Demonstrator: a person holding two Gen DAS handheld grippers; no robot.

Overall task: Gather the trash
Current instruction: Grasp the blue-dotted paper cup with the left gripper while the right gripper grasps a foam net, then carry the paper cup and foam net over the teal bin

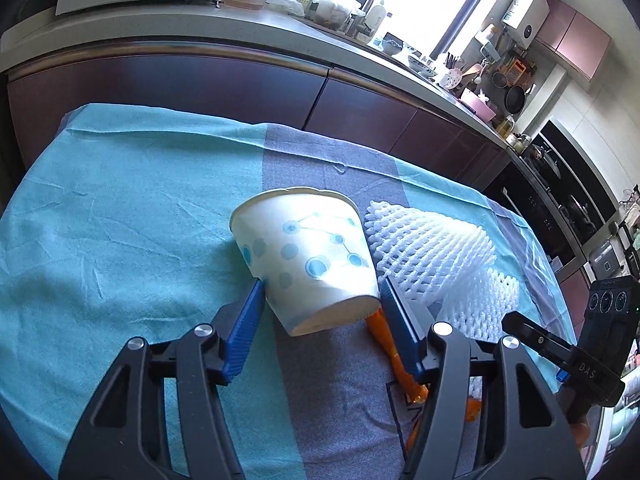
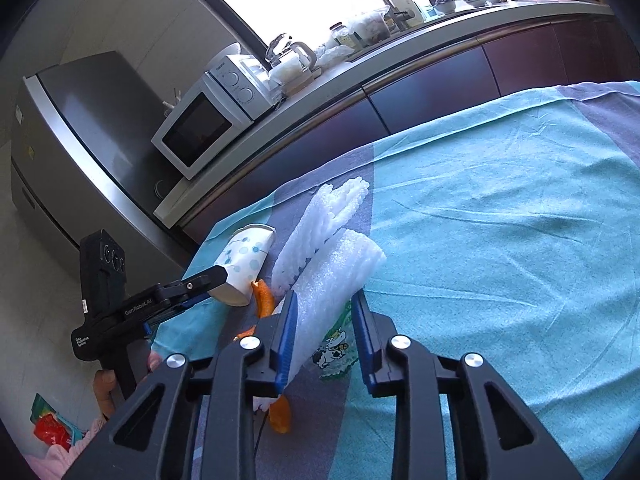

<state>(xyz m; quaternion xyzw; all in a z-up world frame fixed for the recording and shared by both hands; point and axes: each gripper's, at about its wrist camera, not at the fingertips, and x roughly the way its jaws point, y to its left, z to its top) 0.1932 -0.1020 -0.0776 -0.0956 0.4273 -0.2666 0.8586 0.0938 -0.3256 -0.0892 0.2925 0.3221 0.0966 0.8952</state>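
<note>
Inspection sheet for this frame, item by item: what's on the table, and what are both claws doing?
Surface: teal and grey cloth, wrinkled.
Job's things: paper cup, tilted; white foam net beside it; foam sheet; orange scraps; cow-print packet under the sheet.
Clutter: nothing seen.
Grippers: left claw closed on the cup, pads on both sides. Right claw astride the foam sheet, gap at one pad, grip not confirmed.
Cables: nothing seen.
Surroundings: kitchen counter, microwave, fridge, bright window.

"DAS" on right claw (image 1: 592, 368); "GenRobot.AI" on left claw (image 2: 138, 307).
</note>
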